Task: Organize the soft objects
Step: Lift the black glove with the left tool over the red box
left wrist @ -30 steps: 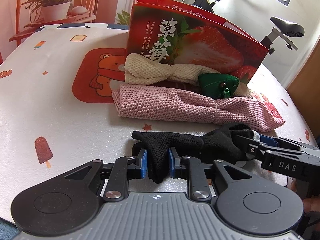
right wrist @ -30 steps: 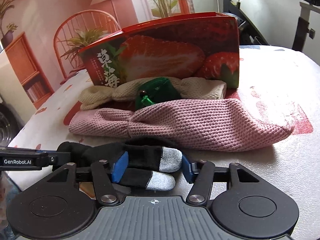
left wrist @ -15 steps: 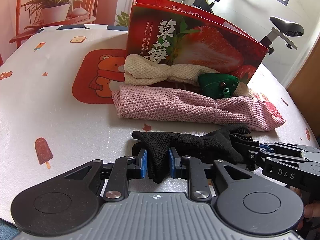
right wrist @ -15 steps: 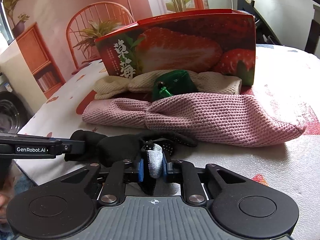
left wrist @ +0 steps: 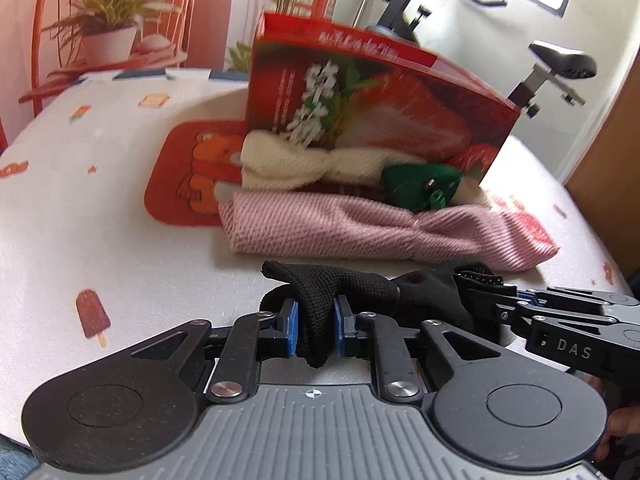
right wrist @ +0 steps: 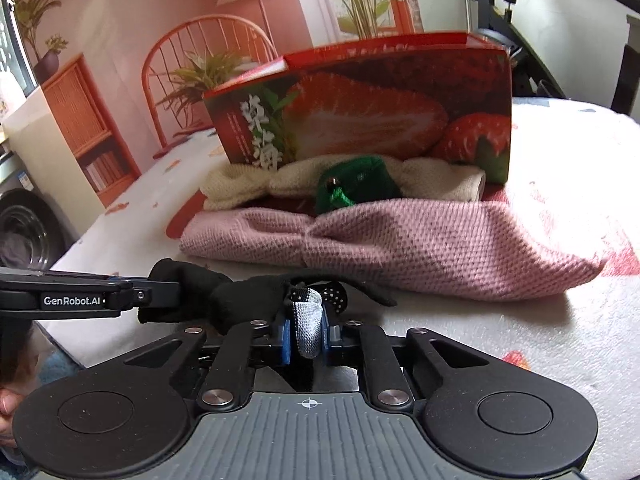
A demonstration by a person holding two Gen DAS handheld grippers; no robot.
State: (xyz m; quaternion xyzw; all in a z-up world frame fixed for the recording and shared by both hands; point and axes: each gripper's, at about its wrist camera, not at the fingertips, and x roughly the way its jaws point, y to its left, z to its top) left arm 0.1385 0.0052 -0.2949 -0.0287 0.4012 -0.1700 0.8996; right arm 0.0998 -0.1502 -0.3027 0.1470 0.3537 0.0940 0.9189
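Black socks [left wrist: 320, 304] pinched between both grippers' closed pads [left wrist: 292, 326].

Your right gripper [right wrist: 307, 334] pinches the grey toe of the black sock [right wrist: 248, 300], which lies across the near edge of the table [right wrist: 500, 344]. Your left gripper [right wrist: 120, 298] reaches in from the left and clamps the sock's other end. Just beyond lies a pink cloth [right wrist: 420, 248], then a cream cloth [right wrist: 256, 186] with a green pouch [right wrist: 356, 186] on it, against the strawberry box [right wrist: 360, 108].
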